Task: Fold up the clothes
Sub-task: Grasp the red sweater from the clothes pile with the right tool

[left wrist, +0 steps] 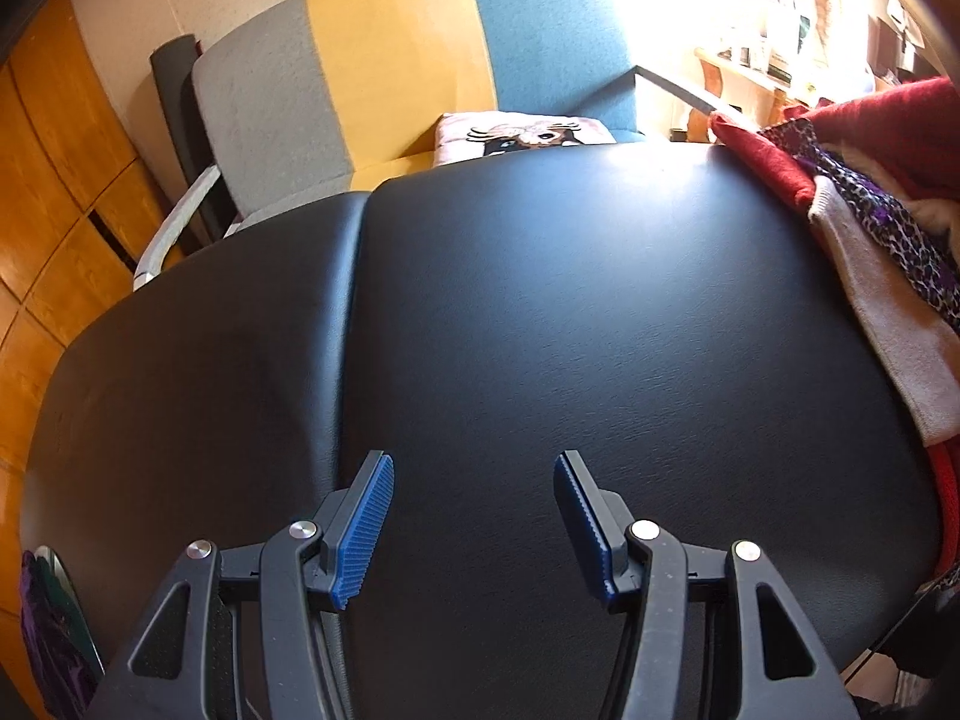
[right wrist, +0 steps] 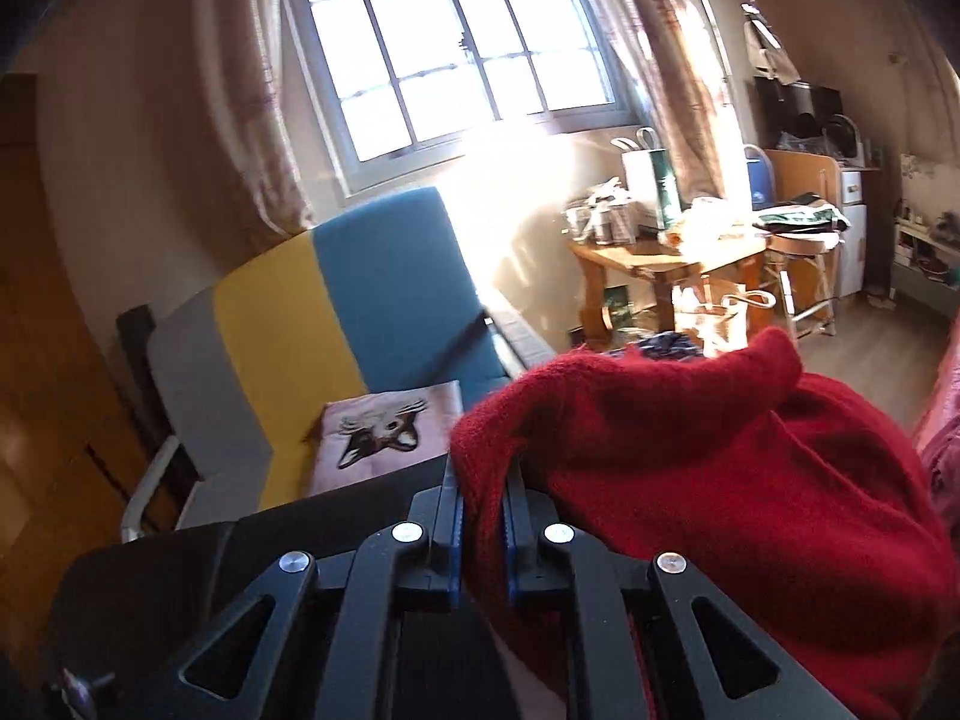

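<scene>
Right gripper (right wrist: 483, 495): jaws clamped on fold of red sweater (right wrist: 720, 480), fuzzy knit, bunched, at 3 o'clock. Left gripper (left wrist: 474, 498): jaws wide apart, holding nothing, over black table (left wrist: 540, 300). Clothes pile (left wrist: 870, 228) at table's 2 o'clock edge.

clothes pile (left wrist: 870, 228) on table (left wrist: 540, 312) right, sofa (left wrist: 384, 60) behind

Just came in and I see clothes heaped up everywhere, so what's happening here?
A person with a gripper in each hand is folding clothes on a black padded table. The right gripper is shut on a red knit sweater from the pile of clothes at the table's right end. The left gripper is open over bare table, holding nothing. No folding of the sweater has begun yet.
</scene>
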Tool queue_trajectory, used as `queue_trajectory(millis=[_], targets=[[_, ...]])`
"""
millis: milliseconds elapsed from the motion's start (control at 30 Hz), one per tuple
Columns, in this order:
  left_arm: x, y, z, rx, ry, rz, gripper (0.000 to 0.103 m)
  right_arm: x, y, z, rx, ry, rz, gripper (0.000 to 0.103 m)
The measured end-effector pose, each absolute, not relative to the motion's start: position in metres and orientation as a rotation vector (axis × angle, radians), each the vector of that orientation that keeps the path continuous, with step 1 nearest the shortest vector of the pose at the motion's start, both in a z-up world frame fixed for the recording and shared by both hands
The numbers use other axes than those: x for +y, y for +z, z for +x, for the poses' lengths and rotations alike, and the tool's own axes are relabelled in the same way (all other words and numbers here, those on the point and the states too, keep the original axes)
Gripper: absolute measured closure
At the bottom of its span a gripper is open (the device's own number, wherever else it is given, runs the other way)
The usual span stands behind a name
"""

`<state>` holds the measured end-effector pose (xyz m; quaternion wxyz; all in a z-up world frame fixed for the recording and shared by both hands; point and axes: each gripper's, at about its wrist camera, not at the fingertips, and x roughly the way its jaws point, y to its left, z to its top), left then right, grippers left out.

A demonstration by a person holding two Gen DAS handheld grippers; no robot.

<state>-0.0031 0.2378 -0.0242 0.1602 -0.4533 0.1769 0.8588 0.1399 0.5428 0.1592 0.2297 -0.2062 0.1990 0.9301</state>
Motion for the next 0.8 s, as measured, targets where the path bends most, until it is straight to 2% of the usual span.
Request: queue_trajectory(millis=[267, 400, 500, 533, 667, 800], targets=[[0.190, -0.034, -0.020, 0.437, 2.500, -1.391, 0.046, 0.394, 0.103, 0.046, 0.610, 2.887, -0.758, 0.093], [0.156, -0.043, -0.029, 0.406, 2.554, -1.455, 0.046, 0.322, 0.042, -0.006, 0.697, 2.996, -0.960, 0.092], [0.132, -0.051, -0.035, 0.383, 2.588, -1.504, 0.046, 0.292, -0.014, -0.031, 0.781, 2.956, -1.171, 0.080], [0.125, -0.054, -0.036, 0.375, 2.596, -1.519, 0.046, 0.298, -0.016, -0.021, 0.781, 2.937, -1.154, 0.078], [0.115, -0.063, -0.038, 0.336, 2.588, -1.559, 0.046, 0.321, -0.024, 0.019, 0.783, 2.860, -1.085, 0.048], [0.133, -0.067, -0.034, 0.331, 2.536, -1.536, 0.046, 0.344, -0.033, 0.060, 0.784, 2.783, -1.018, 0.041]])
